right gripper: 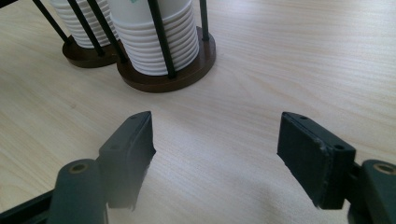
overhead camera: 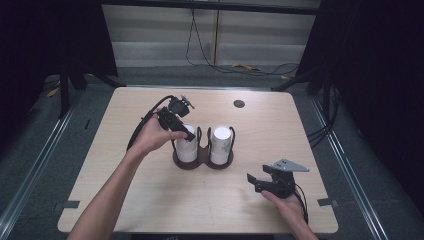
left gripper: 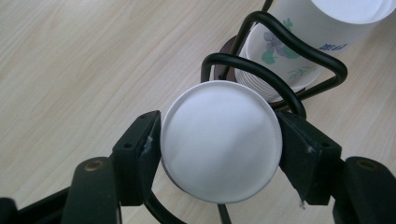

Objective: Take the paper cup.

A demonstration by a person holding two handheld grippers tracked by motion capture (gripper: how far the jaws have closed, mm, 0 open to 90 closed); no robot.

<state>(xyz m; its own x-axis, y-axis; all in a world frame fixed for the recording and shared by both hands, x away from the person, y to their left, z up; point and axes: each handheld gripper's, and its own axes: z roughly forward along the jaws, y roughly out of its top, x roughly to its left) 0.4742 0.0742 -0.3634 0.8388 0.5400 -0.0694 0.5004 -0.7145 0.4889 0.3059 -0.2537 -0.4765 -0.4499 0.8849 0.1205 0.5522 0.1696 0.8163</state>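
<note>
Though in tool (left gripper: 219,145) (sides hidden), cup (left gripper: 222,135)

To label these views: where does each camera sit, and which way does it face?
High view: above the near table edge, looking forward and down; both forearms, left gripper, right gripper.
Left gripper view: looks down on cup between own jaws.
Right gripper view: low, facing cup holder; own jaws.
Shared: cup holder.
</note>
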